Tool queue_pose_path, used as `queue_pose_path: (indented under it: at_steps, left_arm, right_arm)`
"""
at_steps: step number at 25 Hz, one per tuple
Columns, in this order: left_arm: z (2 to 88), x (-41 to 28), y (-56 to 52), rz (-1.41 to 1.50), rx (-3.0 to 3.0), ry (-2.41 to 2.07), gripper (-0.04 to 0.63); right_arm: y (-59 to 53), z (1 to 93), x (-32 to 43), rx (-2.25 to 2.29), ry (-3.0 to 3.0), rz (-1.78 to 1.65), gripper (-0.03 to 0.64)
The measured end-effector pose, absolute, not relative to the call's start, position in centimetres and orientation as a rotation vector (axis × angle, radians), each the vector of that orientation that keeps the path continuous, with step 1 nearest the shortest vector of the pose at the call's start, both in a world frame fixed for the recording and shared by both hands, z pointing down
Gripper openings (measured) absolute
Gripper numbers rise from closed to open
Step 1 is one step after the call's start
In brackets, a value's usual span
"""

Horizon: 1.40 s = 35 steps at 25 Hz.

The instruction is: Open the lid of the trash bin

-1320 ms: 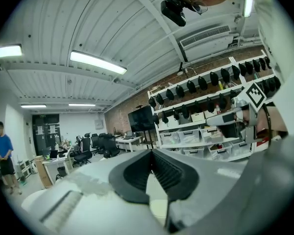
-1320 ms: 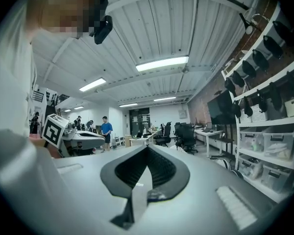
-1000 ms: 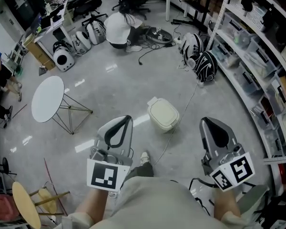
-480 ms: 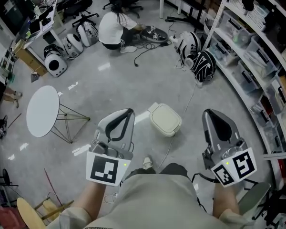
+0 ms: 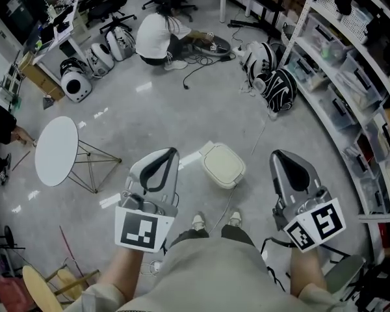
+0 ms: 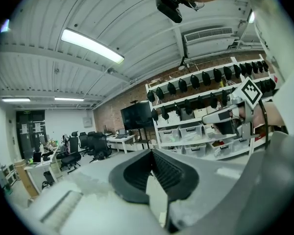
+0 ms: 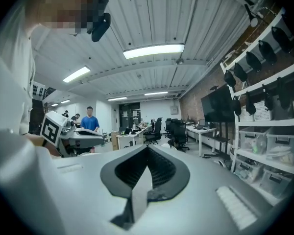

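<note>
Approaching the Closed Bin With Both Grippers Empty

Getting the lid up well starts with getting lower and nearer. The trash bin (image 5: 223, 164) stands on the grey floor just ahead of the person's shoes (image 5: 199, 221), between the two grippers in the head view but well below them, and nothing touches it.

The left gripper (image 5: 170, 152) has its jaws brought together at the tips with nothing between them. The right gripper (image 5: 279, 155) is the same, and each gripper's own view shows only the room past the closed tips.

My judgement is that one gripper should spread its jaws before it comes down, or slip a closed tip under the lid's edge. It should go for the side away from the hinge, so the lid swings rather than the light bin tipping or sliding. The other gripper could steady the body.

The bin is small, pale cream and a rounded square. Its lid (image 5: 221, 160) lies flat and shut. A small lighter tab juts from the far left corner (image 5: 207, 147); whether that is a hinge or a handle I cannot tell. A thin cable (image 5: 255, 143) runs across the floor close beside it and is worth avoiding.
</note>
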<state>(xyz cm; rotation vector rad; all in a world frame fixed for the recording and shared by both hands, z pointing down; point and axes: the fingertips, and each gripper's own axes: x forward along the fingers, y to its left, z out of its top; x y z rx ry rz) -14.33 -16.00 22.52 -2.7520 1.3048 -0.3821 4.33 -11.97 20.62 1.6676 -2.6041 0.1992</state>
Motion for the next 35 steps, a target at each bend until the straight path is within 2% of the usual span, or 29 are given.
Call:
queue_pose_path:
  at_steps: [6, 13, 26, 35]
  left_arm:
    - [24.9, -11.7, -17.4, -0.456, -2.787, 1.36, 0.002]
    - [32.3, -8.7, -19.5, -0.618, -2.864, 1.349, 0.002]
    - [50.5, -4.3, -21.7, -0.943, -2.921, 1.223, 0.002]
    - [65.2, -4.6, -21.5, -1.152, -3.015, 1.261, 0.002]
  right_arm:
    - [-14.4, 24.2, 7.4, 1.611, -2.588, 0.336, 0.003]
    - [-17.7, 33.2, 10.1, 1.568, -2.508, 0.503, 0.003]
    - [-18.8, 57.1, 13.2, 1.475, -2.28, 0.844, 0.003]
    - [-16.5, 75.0, 13.8, 1.383, -2.088, 1.027, 0.003]
